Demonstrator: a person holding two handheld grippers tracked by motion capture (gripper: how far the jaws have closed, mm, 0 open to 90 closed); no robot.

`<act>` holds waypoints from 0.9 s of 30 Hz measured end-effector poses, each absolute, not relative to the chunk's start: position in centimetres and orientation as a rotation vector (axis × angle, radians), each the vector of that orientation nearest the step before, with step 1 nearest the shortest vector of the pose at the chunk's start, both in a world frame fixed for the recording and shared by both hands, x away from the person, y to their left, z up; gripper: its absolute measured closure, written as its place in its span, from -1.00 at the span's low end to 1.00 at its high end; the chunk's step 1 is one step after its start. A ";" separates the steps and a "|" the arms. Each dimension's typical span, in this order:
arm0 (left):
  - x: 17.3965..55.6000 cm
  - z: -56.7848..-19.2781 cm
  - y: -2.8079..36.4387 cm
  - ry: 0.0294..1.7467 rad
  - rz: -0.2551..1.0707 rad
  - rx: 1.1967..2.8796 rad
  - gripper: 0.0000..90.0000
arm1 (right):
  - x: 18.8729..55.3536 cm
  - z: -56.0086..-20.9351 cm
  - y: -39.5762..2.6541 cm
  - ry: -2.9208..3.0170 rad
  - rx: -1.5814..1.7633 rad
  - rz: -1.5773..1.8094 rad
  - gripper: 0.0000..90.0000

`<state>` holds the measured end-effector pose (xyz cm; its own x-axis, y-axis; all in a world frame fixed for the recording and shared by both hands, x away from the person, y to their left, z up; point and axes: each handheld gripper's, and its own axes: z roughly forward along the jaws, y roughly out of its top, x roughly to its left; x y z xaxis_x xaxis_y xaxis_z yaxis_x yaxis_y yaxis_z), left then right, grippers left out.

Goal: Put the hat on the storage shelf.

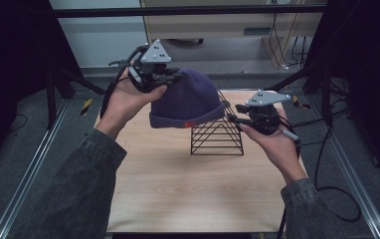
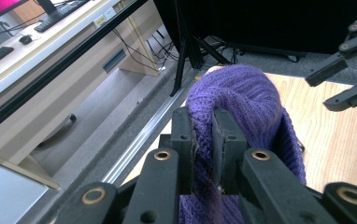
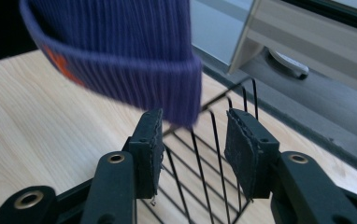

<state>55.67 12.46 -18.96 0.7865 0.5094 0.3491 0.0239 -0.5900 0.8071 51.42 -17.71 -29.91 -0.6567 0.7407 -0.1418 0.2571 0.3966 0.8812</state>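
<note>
Beanie: a purple knitted beanie [image 1: 188, 99] hangs in the air above the wooden table [image 1: 178, 184], crown up, ribbed cuff at the bottom with a small orange tag on it.
Left gripper: the left gripper [image 1: 170, 75] is clamped on a fold of knit at the crown; in the left gripper view the beanie [image 2: 242, 107] is pinched between its two black jaws, and it alone carries the hat.
Right gripper: the right gripper [image 1: 234, 119] sits just beside the cuff's right edge, jaws parted; in the right gripper view the cuff corner [image 3: 186, 93] hangs just above the gap, the pads not pressing it.
Wire rack: a black wire rack [image 1: 218, 137] stands on the table directly below and behind the beanie, between the two hands.
Surroundings: cables [image 1: 327, 149] trail over the floor at the table's right.
</note>
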 end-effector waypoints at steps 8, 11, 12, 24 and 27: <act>56.2 -19.4 11.2 0.354 0.714 2.110 0.79 | 52.8 -29.2 -16.9 2.112 0.820 1.252 0.13; 56.2 -19.5 10.9 0.346 0.709 2.108 0.79 | 53.7 -29.3 -16.7 2.117 0.834 1.269 0.05; 56.2 -19.5 10.9 0.346 0.708 2.109 0.79 | 53.7 -29.3 -16.7 2.117 0.834 1.269 0.05; 56.8 -19.6 9.7 0.341 0.687 2.098 0.79 | 55.2 -30.1 -17.0 2.132 0.853 1.298 0.72; 57.0 -19.6 9.3 0.338 0.692 2.102 0.79 | 55.3 -30.2 -17.2 2.135 0.852 1.296 0.80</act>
<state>56.97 9.32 -19.64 0.8086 0.4720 0.3513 -0.0131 -0.5825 0.8128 55.35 -17.25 -30.18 -0.6804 0.7269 -0.0926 0.2533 0.3519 0.9011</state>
